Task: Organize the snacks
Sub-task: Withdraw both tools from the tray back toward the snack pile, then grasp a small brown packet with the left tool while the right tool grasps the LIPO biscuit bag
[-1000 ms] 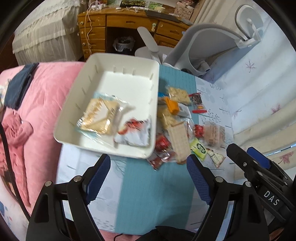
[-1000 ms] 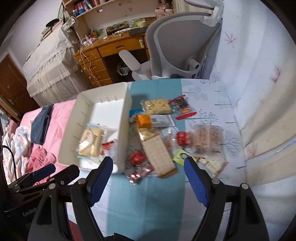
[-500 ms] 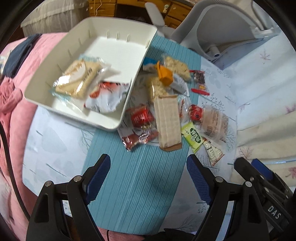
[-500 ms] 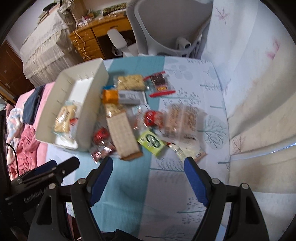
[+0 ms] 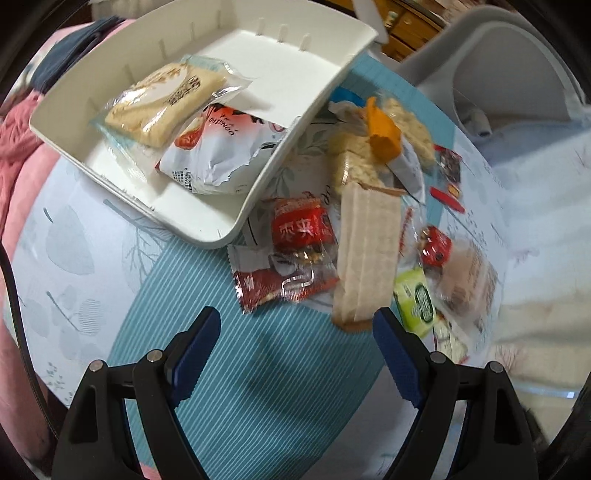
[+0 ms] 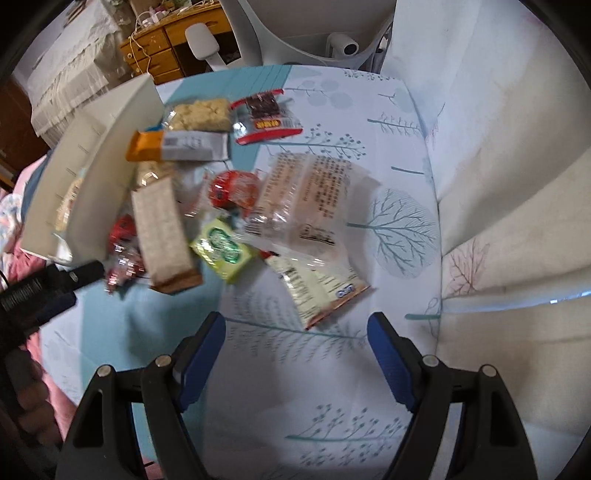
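Several snack packets (image 5: 303, 254) crowd beside the white tray (image 5: 255, 192).

Tree-print cloth (image 6: 391, 122) under white tray (image 5: 236, 221) and loose snacks (image 5: 369, 254)

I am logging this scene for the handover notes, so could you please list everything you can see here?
bin: one, white, on the cloth left of the pile.
snack packets in bin: two, beige and white-red.
loose snack packets: about a dozen, mixed colours, heaped right of the bin.
long cracker pack: one, tan, mid-pile.
green packet: one, at the pile's near edge.
cloth: one, teal and white with tree print, under everything.
office chair: one, grey, behind.
wooden desk: one, brown, far back.
left gripper: fingers open, empty.
right gripper: fingers open, empty.
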Motion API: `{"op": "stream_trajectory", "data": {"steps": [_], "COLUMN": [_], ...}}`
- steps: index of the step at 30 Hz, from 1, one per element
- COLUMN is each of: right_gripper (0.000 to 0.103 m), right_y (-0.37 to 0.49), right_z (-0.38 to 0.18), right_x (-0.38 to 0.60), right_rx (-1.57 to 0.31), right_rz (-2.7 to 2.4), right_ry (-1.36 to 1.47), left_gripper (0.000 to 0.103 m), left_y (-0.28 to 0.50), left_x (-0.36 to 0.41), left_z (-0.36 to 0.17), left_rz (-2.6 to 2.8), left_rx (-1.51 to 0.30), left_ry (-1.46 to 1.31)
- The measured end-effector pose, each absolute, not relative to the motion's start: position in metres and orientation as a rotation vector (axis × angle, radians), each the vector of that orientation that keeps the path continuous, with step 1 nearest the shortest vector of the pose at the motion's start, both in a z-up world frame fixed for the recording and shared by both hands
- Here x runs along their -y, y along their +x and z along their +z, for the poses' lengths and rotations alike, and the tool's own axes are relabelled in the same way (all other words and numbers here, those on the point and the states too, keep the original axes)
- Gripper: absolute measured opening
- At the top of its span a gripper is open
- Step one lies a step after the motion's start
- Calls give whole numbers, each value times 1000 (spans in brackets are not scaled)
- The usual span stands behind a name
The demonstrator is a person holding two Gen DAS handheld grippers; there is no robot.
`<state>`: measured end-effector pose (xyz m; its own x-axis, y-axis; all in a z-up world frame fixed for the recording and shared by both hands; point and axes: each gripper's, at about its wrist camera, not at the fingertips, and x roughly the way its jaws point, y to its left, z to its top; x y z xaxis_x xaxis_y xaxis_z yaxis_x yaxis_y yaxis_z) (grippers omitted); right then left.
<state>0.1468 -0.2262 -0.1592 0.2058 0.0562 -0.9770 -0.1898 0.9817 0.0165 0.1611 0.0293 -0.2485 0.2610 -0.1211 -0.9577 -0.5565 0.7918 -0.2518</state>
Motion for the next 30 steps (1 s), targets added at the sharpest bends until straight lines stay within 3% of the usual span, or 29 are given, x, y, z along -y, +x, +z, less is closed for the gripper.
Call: {"op": "stream_trajectory", "data": {"steps": [21,25,30], "right_gripper": [80,79,79], "right_y": [167,171,165], "right_z": [-230,-237,-240], "right_x": [254,251,244], "right_rx": [-1248,-1269,-1251], "right_rz": [246,263,271], "right_ry": [-128,-134,-212], "left_gripper": [83,79,66], "left_y": [193,197,193], "left_x": [-29,-28,-27], "left_z": [-301,-305,-305], "left_rz": [498,503,530], "left_rx": [-1339,-1348,-1353], "left_ry": [-685,-696,-689]}}
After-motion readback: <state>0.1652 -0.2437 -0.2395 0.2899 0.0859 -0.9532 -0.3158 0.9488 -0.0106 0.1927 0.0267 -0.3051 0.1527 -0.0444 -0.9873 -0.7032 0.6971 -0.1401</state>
